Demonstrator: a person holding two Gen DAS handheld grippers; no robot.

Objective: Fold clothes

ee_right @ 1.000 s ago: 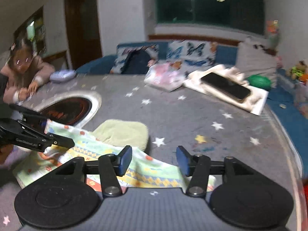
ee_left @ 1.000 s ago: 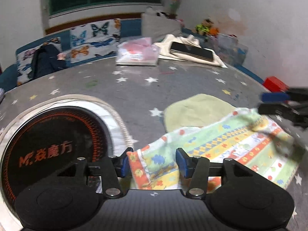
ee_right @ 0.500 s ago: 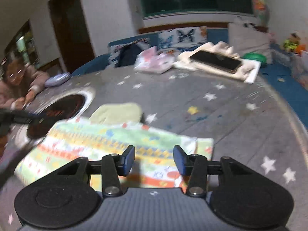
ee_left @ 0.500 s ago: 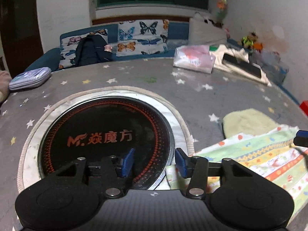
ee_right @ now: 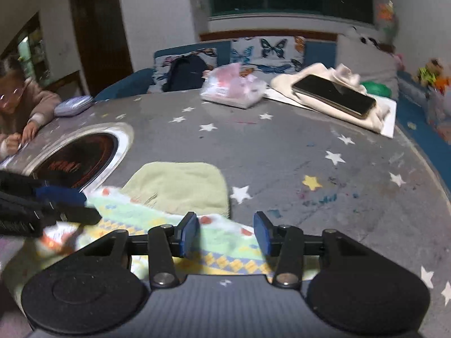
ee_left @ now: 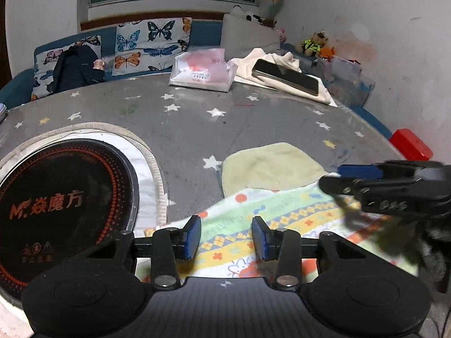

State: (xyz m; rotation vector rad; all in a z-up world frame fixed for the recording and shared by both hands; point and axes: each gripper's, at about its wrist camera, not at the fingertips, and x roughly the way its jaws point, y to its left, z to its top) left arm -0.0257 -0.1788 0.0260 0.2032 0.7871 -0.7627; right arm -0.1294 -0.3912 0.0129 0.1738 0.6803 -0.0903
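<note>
On the grey table (ee_left: pixel 253 118), both gaping claws hover over patterned cloth (ee_left: pixel 282 217).

Grey star-print table (ee_left: pixel 197 129), patterned cloth (ee_left: pixel 282 219), green towel (ee_left: pixel 267 166), phone (ee_left: pixel 284 76)

L wrist cam: low, close over patterned cloth (ee_left: pixel 282 219), facing sofa. R wrist cam: same heading, from the right. Shared: cloth, green towel (ee_right: pixel 180 186), each other's gripper.
</note>
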